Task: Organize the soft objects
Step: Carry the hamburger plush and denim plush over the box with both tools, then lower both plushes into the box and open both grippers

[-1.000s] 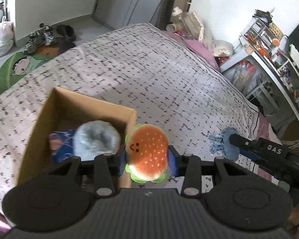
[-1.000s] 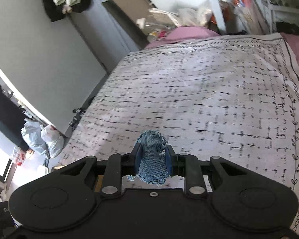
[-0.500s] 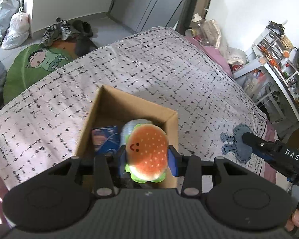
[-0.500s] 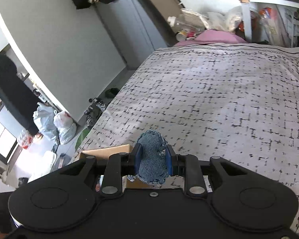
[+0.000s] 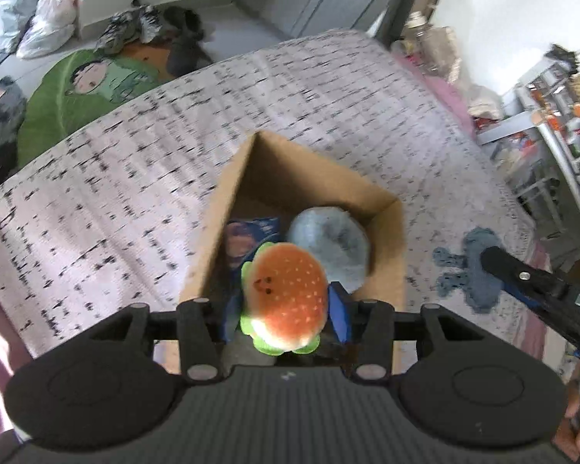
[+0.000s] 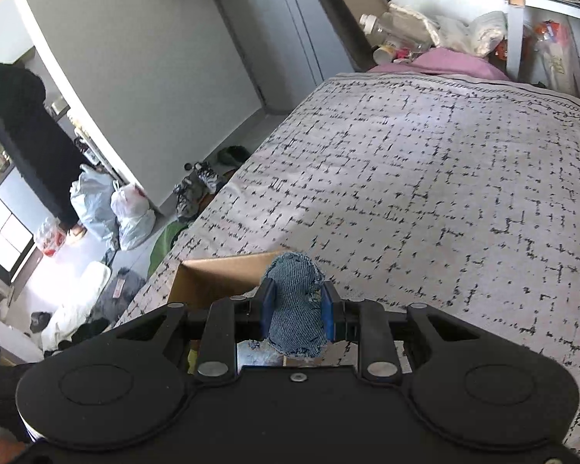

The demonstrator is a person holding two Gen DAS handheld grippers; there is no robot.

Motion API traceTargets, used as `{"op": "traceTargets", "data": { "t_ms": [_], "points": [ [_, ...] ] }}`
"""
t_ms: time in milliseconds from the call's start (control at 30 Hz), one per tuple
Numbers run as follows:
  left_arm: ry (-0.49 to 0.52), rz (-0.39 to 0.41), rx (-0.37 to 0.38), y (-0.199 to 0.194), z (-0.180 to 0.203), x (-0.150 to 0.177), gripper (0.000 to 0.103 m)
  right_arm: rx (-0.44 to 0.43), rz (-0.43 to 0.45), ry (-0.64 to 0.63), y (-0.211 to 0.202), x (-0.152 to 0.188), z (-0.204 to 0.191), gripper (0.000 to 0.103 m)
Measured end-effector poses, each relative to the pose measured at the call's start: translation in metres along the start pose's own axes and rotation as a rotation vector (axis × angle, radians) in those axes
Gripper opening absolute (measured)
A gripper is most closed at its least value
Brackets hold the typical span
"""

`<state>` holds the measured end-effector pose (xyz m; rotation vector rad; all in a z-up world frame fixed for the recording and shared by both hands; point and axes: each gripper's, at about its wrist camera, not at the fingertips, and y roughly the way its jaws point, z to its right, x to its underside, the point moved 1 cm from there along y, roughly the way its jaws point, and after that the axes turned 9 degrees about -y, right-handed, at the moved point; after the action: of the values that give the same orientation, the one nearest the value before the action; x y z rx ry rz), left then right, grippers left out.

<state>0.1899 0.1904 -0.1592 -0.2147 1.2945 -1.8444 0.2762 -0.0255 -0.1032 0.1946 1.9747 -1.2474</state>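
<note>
An orange burger plush [image 5: 286, 294] with a green frill sits between the blue pads of my left gripper [image 5: 284, 311], right over the open cardboard box [image 5: 390, 239] on the bed. The jaws are opening; the burger has tilted and a gap shows beside it at the pads. Inside the box lie a grey-blue fluffy ball [image 5: 336, 243] and a blue printed soft item [image 5: 247, 236]. My right gripper [image 6: 295, 305] is shut on a blue knitted octopus [image 6: 294, 294], just right of the box [image 6: 220, 274]. The left wrist view also shows that octopus [image 5: 468, 270].
The bed [image 6: 425, 178] has a pale cover with black dashes. Left of the bed, on the floor, lie a green cartoon mat [image 5: 77, 92], shoes [image 5: 143, 27] and plastic bags [image 5: 34, 19]. Cluttered shelves [image 5: 553, 116] stand at the right.
Both grippers have moved left across the bed toward the box; the burger now hangs over its inside. The burger has turned between the left pads, which stand wider. The box has come into the right view.
</note>
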Motion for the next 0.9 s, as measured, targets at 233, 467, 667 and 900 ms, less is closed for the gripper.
{"op": "traceTargets", "data": {
  "t_ms": [233, 467, 667, 900],
  "points": [
    [-0.023, -0.030, 0.000, 0.003, -0.013, -0.006, 0.050, -0.019, -0.046, -0.028, 0.014, 0.006, -0.020, 0.025],
    [-0.011, -0.032, 0.009, -0.005, -0.011, -0.011, 0.051, -0.050, -0.073, -0.039, 0.021, 0.009, -0.036, 0.025],
    [-0.019, -0.019, 0.008, -0.020, -0.012, -0.013, 0.051, -0.097, -0.099, -0.052, 0.026, 0.013, -0.054, 0.030],
    [-0.017, 0.018, -0.003, -0.052, -0.014, -0.013, 0.063, -0.128, -0.104, -0.051, 0.017, 0.021, -0.064, 0.050]
  ]
}}
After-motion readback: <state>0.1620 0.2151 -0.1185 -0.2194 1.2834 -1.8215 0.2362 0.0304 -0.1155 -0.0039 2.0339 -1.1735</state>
